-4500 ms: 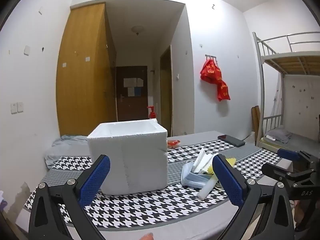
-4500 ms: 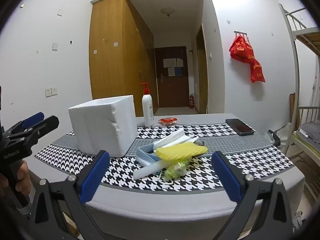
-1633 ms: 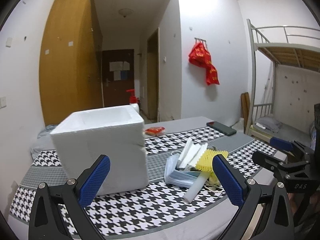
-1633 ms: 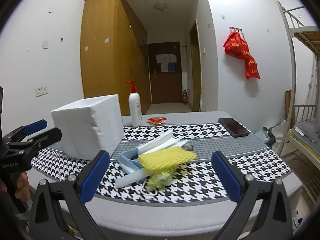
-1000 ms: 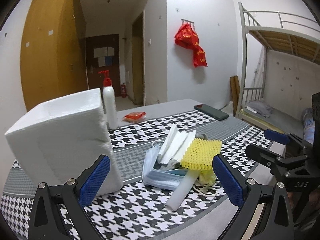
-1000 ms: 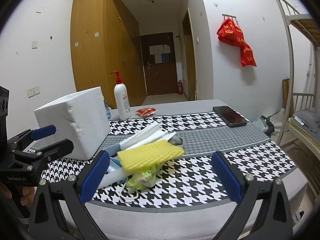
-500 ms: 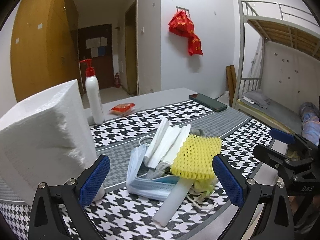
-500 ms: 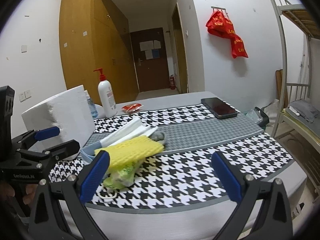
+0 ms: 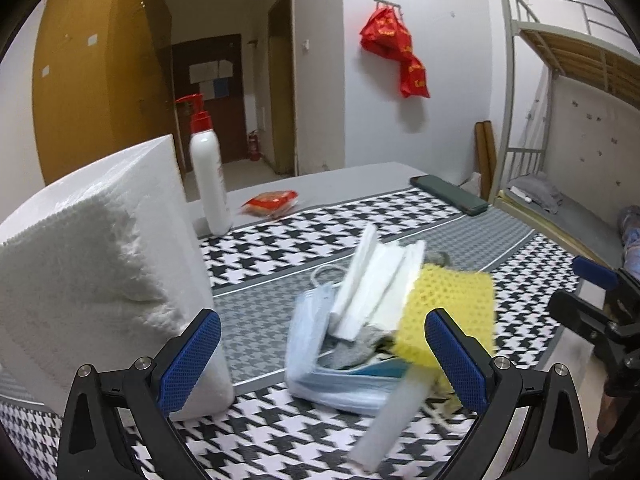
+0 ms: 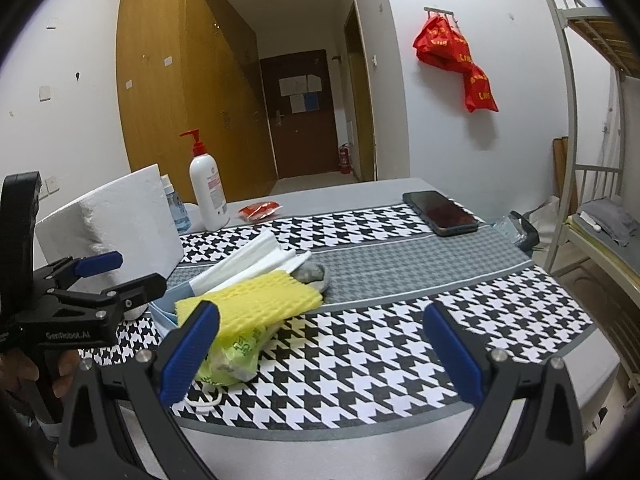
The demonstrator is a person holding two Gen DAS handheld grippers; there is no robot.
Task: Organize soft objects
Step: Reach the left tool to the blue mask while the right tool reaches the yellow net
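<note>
Both grippers were held near the pile (image 9: 376, 320), jaws spread, nothing pinched.
The loose yellow net (image 10: 256, 300) could be dragged, and the pile toppled beside the box (image 9: 100, 264).

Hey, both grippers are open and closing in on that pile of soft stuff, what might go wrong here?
The yellow foam net sits loosely atop the blue face masks and white foam sheets, so the left gripper may snag several at once. Pulling could drag the green bag off the table edge. The white foam box stands close beside it and might get bumped.
</note>
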